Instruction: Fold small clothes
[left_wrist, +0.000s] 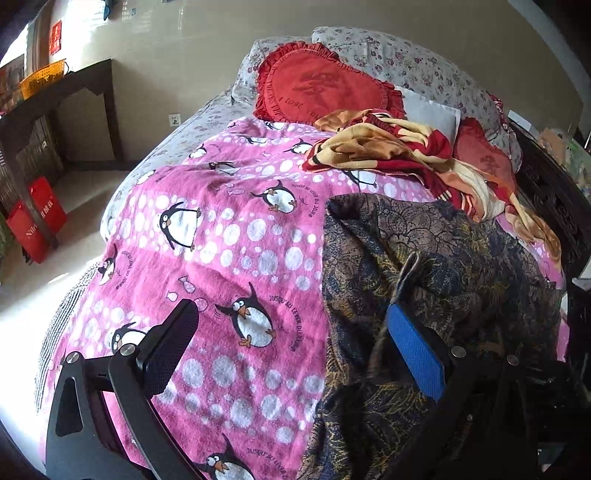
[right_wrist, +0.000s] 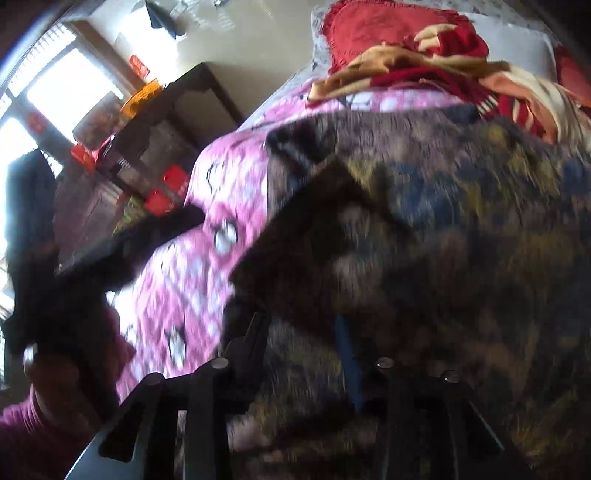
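A dark brown, navy and gold patterned garment (left_wrist: 436, 266) lies spread over the right half of a pink penguin blanket (left_wrist: 229, 236) on a bed. My left gripper (left_wrist: 291, 310) hovers over the garment's left edge, open wide; its blue-padded finger (left_wrist: 417, 350) is over the cloth and its black finger (left_wrist: 173, 343) over the blanket. The right wrist view is blurred by motion. There the garment (right_wrist: 443, 221) fills the frame under my right gripper (right_wrist: 299, 332), whose jaws stand partly apart with no pad visibly pressing on cloth. The left gripper (right_wrist: 140, 240) shows at that view's left, held by a hand (right_wrist: 55, 384).
Beyond the garment lies a crumpled red and yellow cloth (left_wrist: 399, 147) near a red heart-shaped cushion (left_wrist: 317, 85) and floral pillows (left_wrist: 417, 62). A dark side table (left_wrist: 74, 96) with an orange basket (left_wrist: 42, 79) and red bags (left_wrist: 35, 218) stand left of the bed. A dark carved frame (left_wrist: 554, 206) borders the right.
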